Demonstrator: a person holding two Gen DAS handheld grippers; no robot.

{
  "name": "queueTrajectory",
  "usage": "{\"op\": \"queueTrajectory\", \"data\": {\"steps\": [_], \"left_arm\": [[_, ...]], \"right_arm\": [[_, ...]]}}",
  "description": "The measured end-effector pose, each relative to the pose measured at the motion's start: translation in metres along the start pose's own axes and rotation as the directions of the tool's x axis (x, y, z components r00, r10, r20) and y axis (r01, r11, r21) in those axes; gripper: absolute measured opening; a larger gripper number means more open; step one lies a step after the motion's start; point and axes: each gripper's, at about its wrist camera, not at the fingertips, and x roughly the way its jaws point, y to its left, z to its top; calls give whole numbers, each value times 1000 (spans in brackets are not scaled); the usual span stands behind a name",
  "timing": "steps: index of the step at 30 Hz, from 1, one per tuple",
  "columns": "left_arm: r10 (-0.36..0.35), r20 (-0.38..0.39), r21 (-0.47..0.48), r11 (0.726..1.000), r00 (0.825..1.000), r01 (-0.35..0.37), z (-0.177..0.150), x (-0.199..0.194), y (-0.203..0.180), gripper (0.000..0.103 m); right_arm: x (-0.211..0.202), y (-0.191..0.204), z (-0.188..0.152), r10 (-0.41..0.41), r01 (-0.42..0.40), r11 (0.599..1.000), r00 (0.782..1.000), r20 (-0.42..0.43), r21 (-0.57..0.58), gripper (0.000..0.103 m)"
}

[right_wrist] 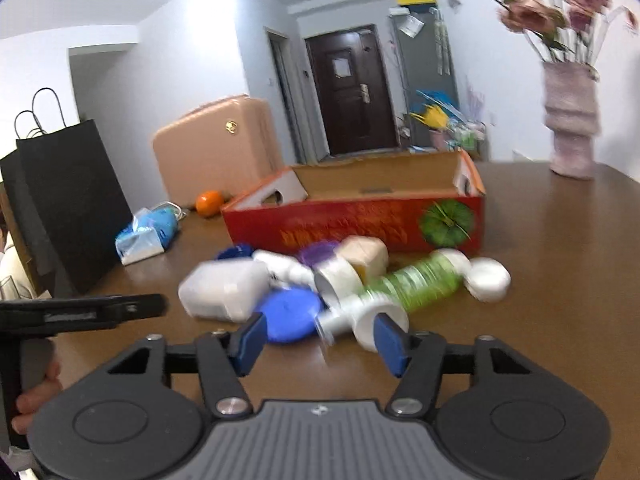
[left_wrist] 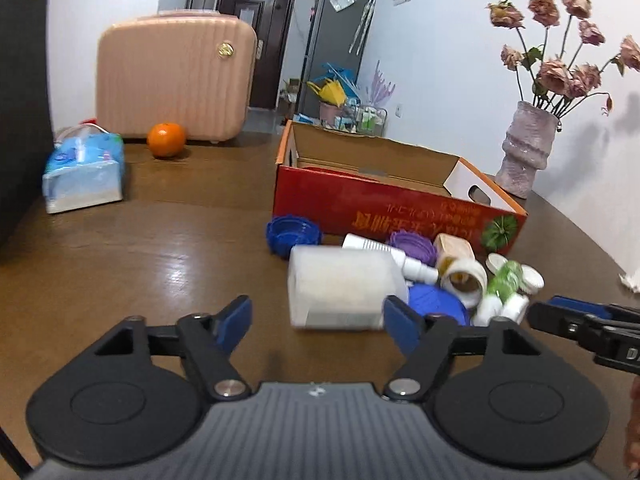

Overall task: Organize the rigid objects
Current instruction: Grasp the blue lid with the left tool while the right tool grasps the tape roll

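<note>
A pile of rigid objects lies in front of an open red cardboard box (left_wrist: 384,212) (right_wrist: 360,224). It holds a white square container (left_wrist: 340,286) (right_wrist: 228,292), a flat blue lid (left_wrist: 440,300) (right_wrist: 292,314), a green-labelled bottle (right_wrist: 416,284) (left_wrist: 506,278), a purple lid (left_wrist: 412,242), a ridged blue cap (left_wrist: 294,234) and white jars and caps. My left gripper (left_wrist: 318,322) is open, just short of the white container. My right gripper (right_wrist: 320,340) is open, its fingers on either side of the green bottle's white cap end (right_wrist: 370,320).
On the brown table (left_wrist: 160,264) stand a pink suitcase (left_wrist: 176,80), an orange (left_wrist: 166,140), a tissue pack (left_wrist: 84,172), and a vase of dried flowers (left_wrist: 524,148). A black paper bag (right_wrist: 68,204) stands at the left edge.
</note>
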Motion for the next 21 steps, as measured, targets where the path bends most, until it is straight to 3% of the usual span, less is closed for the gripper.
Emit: {"op": "queueTrajectory", "data": {"steps": [3,6,8,11,14,21], "left_arm": [[2,-22,-10,1000,1000,-3,10,19,-1,67],[-18,-18,2,1000,1000,18,10,21,-3,70],[-39,-26,14,999,999,39,3,20,-4,79],[-45,-63,3,999,997,45,-14,17,-3,79],[-94,-108,-36,995,990,91,-28,16,-7,79],[-101,-98,72,991,990,109,-29,36,-63,77]], "right_arm": [[25,3,12,35,-34,999,999,-30,19,41],[44,14,14,51,-53,998,997,-60,-28,40],[55,25,12,27,-36,993,996,-82,-111,40],[67,32,7,-73,50,971,993,-91,-232,38],[58,23,11,-69,55,973,996,-56,-222,39],[84,5,25,-136,117,959,989,-60,-258,39]]}}
